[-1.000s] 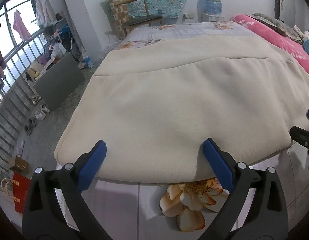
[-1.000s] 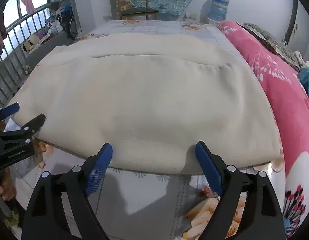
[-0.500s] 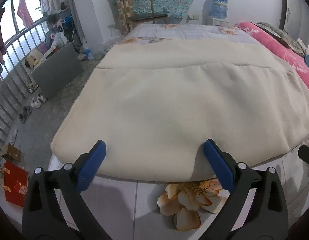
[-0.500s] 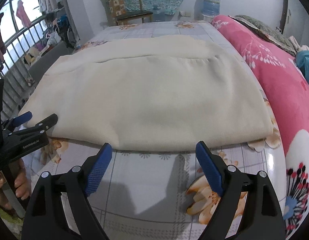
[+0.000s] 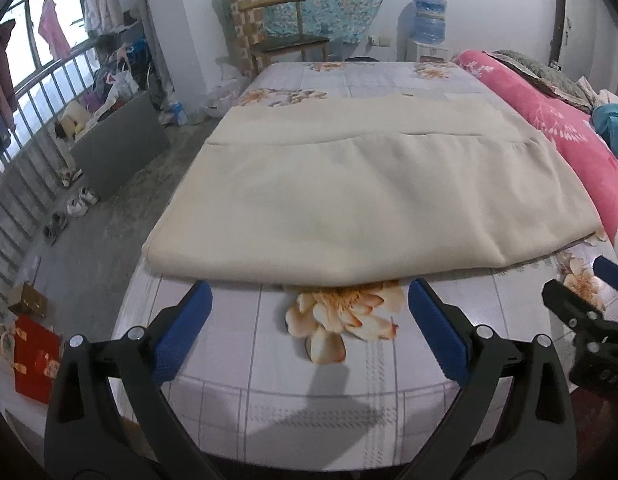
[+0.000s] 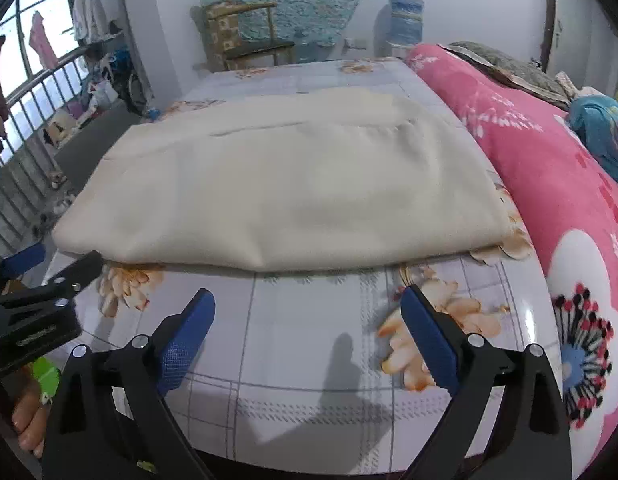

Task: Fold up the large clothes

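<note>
- Cream garment (image 5: 369, 200) lies folded flat on the floral bed sheet (image 5: 309, 380), beside the pink quilt (image 6: 549, 184).
- Left gripper (image 5: 309, 340) gapes empty; right gripper (image 6: 309, 338) is opening — nothing between its jaws.
- Step (my reading): between folds — next calls for regrasping the near edge.

The right claw (image 6: 307, 312), jaws opening and empty, hovers short of the folded cream garment (image 6: 285, 192).

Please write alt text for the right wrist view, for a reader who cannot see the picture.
A folded cream garment lies flat on a bed with a floral sheet. In front of it the right tool, its jaws opening, holds nothing and does not touch the cloth. A pink floral quilt lies along the right, and the left tool shows at the left edge.
</note>
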Tool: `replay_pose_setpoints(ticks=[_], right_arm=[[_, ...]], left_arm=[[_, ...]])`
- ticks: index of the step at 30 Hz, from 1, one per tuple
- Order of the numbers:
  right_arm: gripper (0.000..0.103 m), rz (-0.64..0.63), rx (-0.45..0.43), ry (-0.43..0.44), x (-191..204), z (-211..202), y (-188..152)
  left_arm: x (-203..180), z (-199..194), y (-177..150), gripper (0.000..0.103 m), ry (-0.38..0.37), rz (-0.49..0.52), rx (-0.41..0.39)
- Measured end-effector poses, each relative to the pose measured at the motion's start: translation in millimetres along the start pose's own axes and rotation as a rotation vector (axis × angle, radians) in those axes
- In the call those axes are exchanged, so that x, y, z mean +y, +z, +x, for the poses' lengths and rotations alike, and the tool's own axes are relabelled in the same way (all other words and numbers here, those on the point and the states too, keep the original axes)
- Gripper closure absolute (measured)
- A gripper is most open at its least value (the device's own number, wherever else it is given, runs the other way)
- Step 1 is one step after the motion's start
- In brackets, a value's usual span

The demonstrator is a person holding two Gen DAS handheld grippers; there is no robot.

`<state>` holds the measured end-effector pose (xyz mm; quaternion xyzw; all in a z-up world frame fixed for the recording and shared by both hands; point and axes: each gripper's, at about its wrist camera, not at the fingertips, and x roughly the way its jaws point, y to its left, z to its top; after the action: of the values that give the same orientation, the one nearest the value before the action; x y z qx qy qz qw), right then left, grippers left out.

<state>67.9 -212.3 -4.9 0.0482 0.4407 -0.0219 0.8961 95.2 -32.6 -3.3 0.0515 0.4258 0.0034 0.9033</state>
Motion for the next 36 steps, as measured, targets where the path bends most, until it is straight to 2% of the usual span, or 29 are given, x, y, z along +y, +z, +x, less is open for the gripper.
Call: replay_pose_setpoints(ticks=[4,9,36], right_arm=[[0.011,0.014,0.016,0.0,-2.4,-0.9,-3.3],[0.011,0.001,-0.005,-0.004,0.7,-8.3,-1.8],[0.011,-0.024,-0.002,-0.034,6.1,-8.6,3.8]], left_arm=[[-0.9,-2.8,-3.8,0.008,0.001,-0.019,0.017],[-3.0,-4.7,-7.3,0.008,-0.011,-0.022,0.033],[-3.8,-3.8,-4.6,0.008,-0.043,-0.049,0.05]])
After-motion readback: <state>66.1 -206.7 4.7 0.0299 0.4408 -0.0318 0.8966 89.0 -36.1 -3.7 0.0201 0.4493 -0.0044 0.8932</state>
